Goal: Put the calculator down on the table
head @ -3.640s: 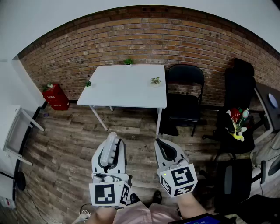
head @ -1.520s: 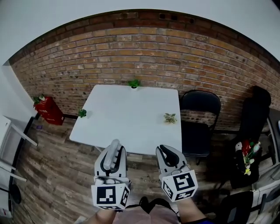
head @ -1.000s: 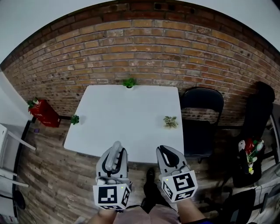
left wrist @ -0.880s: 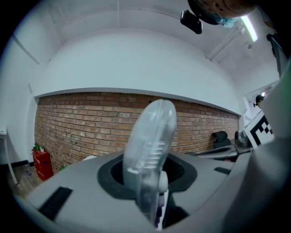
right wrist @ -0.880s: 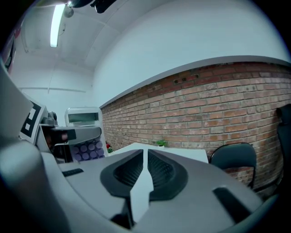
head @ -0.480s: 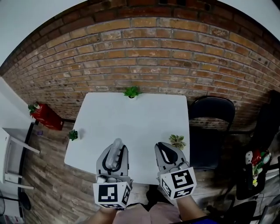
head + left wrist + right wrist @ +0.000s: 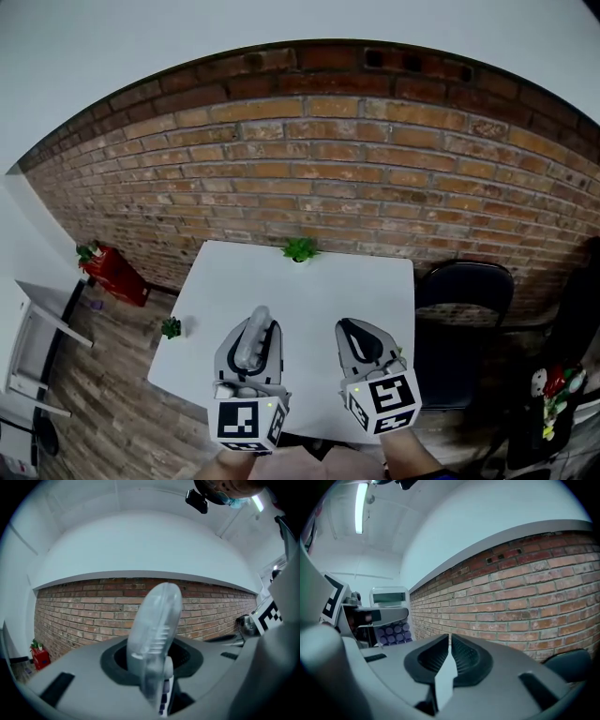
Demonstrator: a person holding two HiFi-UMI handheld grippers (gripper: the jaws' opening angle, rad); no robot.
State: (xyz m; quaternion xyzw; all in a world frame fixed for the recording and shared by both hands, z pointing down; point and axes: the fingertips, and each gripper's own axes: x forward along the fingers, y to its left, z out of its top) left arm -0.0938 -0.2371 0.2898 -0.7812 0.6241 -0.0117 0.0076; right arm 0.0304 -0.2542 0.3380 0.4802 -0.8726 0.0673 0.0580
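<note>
A pale grey calculator (image 7: 251, 339) with purple keys stands on edge between the jaws of my left gripper (image 7: 254, 326), which is shut on it. In the left gripper view the calculator (image 7: 155, 630) rises edge-on from the jaws and hides the middle of the brick wall. My right gripper (image 7: 350, 330) is shut with nothing in it; its fingertips (image 7: 449, 645) meet in a thin line. Both grippers hover side by side over the near part of the white table (image 7: 323, 281). The right gripper view catches the calculator's keys (image 7: 393, 633) at its left.
A small green plant (image 7: 300, 249) stands at the table's far edge and another (image 7: 171, 327) at its left edge. A black chair (image 7: 466, 292) is right of the table. A red object (image 7: 114, 272) and a white frame (image 7: 36, 349) are left. The brick wall (image 7: 375, 187) is behind.
The table has come closer in the head view, from across the floor to right under the grippers. Both grippers keep their pose, and the calculator stays in the left one.
</note>
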